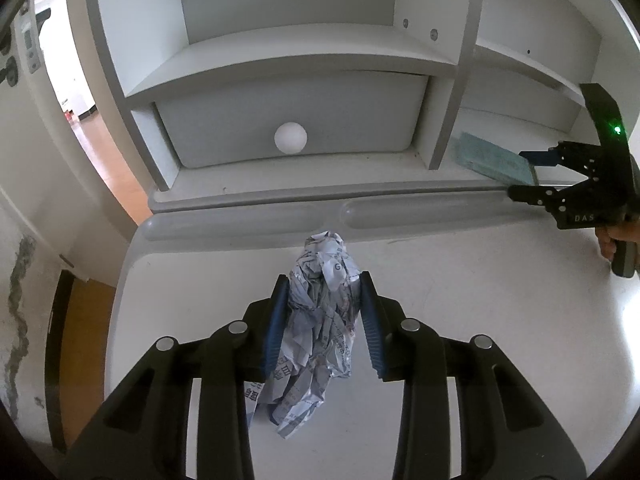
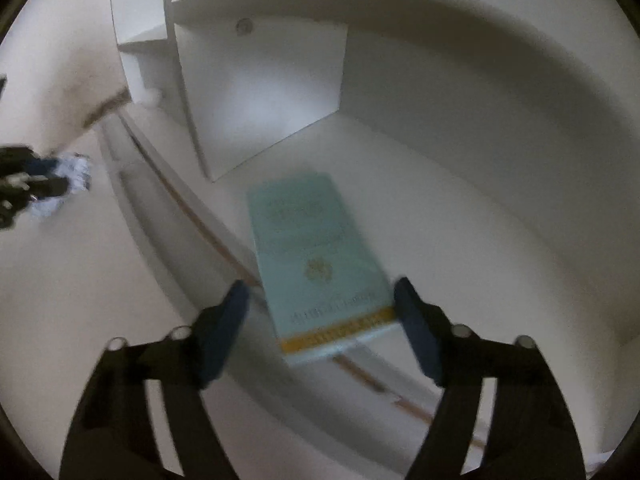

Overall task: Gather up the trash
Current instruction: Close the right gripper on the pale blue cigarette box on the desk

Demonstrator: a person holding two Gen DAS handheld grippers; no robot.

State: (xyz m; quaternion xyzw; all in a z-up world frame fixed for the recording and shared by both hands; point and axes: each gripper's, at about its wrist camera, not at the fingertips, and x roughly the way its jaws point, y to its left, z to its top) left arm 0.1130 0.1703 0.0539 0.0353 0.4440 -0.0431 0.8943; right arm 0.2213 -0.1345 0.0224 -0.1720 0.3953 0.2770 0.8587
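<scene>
Over the desk [image 1: 460, 300], your left gripper [image 1: 325, 312] pinches the paper wad [image 1: 316, 332]; it looks light and soft, so keep a mid-body squeeze. Rightward, your right gripper [image 2: 320, 320] stands spread around the box [image 2: 320, 264] end, pads not pressing; grip its stiff sides.

I note a white worktop [image 1: 460, 320] carrying a white shelf unit [image 1: 304, 52] along its back edge. The lower left compartment holds a grey drawer [image 1: 280, 112] with a round white knob [image 1: 291, 138]. To its left an open doorway [image 1: 76, 92] shows a wooden floor [image 1: 116, 168] beyond; the wall [image 1: 20, 280] below is cracked.
</scene>
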